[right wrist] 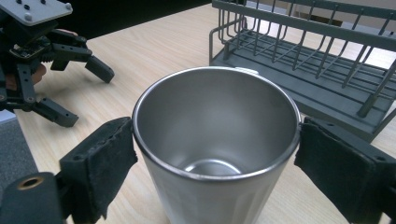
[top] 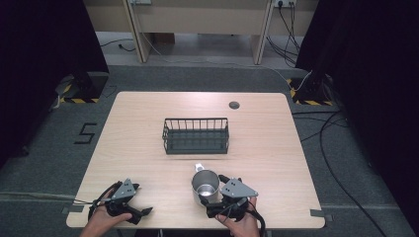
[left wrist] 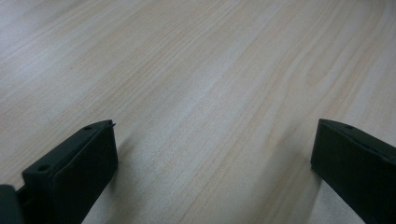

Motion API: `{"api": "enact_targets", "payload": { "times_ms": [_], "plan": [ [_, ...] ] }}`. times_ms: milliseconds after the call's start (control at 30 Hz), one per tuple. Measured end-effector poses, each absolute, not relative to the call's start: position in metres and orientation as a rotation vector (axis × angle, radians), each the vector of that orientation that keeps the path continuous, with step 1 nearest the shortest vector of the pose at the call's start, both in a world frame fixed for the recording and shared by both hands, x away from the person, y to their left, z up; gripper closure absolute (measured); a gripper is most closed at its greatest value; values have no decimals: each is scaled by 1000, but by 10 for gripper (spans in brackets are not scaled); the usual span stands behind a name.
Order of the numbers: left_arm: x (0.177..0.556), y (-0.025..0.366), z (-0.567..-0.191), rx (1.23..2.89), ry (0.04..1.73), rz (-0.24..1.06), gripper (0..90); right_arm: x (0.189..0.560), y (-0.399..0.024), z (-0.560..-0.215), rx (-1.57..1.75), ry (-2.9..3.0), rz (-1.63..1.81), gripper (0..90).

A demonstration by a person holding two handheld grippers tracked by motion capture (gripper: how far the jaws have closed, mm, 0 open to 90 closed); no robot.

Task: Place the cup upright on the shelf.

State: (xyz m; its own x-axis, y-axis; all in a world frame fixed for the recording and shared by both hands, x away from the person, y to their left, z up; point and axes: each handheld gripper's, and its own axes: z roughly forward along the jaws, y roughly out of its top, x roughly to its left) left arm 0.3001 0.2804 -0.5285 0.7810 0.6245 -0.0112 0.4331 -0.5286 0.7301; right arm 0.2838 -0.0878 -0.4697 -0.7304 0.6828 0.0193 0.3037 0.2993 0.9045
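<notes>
Even, soft overhead light falls on the pale wooden bench in the high view, while black curtains at both sides swallow the light and leave the edges very dark. Shadows there are short and faint, lying close under the wire basket. The high view is slightly soft and low in detail. In the left gripper view the wood grain is blurred, with diffuse shadows beside the dark jaws. In the right gripper view the steel cup shows a bright rim highlight and soft reflections inside; its nearest part is slightly out of focus.
</notes>
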Motion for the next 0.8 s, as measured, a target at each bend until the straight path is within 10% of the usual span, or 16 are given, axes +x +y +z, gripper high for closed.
{"api": "enact_targets", "payload": {
  "times_ms": [800],
  "plan": [
    [300, 280, -529, 2212, 781, 324, 0, 300, -70, -481, 928, 2136, 1495, 43]
  ]
}}
